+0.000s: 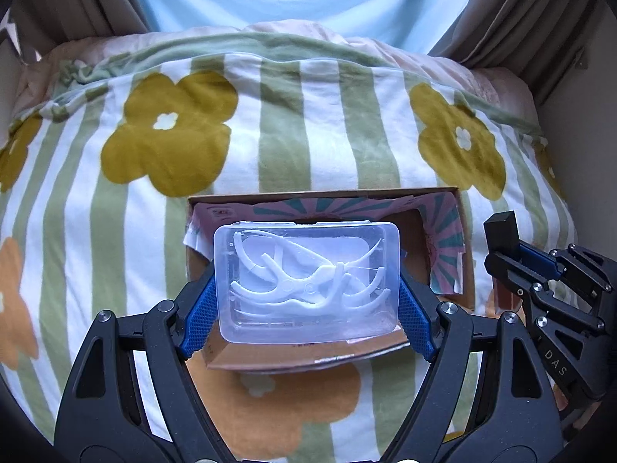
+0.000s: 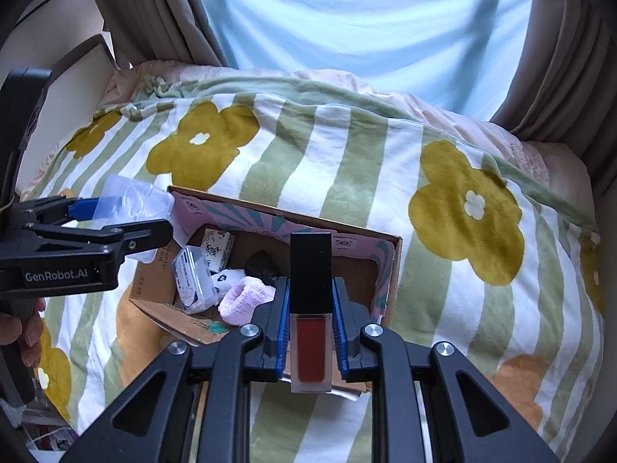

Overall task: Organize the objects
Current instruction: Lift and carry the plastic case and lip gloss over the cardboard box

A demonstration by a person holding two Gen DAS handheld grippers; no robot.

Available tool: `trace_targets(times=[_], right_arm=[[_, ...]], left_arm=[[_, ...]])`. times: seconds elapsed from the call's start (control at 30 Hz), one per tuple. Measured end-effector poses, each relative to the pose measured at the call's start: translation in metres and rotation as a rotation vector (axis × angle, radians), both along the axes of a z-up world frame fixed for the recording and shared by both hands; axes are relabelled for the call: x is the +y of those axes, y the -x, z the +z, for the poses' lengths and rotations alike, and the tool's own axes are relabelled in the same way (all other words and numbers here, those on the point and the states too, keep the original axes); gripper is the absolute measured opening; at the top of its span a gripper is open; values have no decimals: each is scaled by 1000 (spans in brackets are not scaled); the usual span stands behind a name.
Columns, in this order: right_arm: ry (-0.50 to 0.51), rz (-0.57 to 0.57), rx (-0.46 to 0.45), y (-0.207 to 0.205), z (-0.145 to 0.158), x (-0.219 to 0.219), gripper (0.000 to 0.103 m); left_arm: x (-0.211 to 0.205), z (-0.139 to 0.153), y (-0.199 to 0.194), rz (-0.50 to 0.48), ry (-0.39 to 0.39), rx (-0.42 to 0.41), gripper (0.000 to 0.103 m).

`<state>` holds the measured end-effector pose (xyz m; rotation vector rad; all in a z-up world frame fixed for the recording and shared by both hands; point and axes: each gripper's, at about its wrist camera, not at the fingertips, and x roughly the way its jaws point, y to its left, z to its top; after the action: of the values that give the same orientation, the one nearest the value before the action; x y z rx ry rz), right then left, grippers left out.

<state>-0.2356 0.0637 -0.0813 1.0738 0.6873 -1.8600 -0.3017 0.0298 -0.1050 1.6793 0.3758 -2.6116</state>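
My left gripper point(image 1: 306, 289) is shut on a clear plastic case of white floss picks point(image 1: 306, 281), held over the open cardboard box point(image 1: 464, 239) on the bed. The same case point(image 2: 135, 196) and left gripper point(image 2: 127, 223) show at the left of the right wrist view, above the box's left end. My right gripper point(image 2: 310, 308) is shut on a red lip gloss tube with a black cap point(image 2: 311, 308), upright over the box point(image 2: 395, 270). In the left wrist view the right gripper point(image 1: 513, 254) and black cap point(image 1: 501, 231) sit beside the box's right wall.
Inside the box lie a small blue-and-white packet point(image 2: 193, 279), a pink fluffy item point(image 2: 246, 301), a white printed box point(image 2: 218, 247) and a dark item point(image 2: 262, 262). A flowered striped blanket point(image 1: 308, 123) covers the bed. A hand point(image 2: 19, 332) grips the left tool.
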Motion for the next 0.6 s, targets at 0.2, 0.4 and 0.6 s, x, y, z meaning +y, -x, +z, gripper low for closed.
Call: trace_targets(times=[0.2,0.4,0.6], right_arm=[[-60,109,-44,14,-52,-20,18],[-114,193,-42,14,-90,-27,18],[-122,204,-58,18,-103,-25,18]], left_arm=[[15,-56,46,-47,31,-49,78],[24,-99,75,-81,30,-81,78],[34,-117,80,-101,28,-101,78]])
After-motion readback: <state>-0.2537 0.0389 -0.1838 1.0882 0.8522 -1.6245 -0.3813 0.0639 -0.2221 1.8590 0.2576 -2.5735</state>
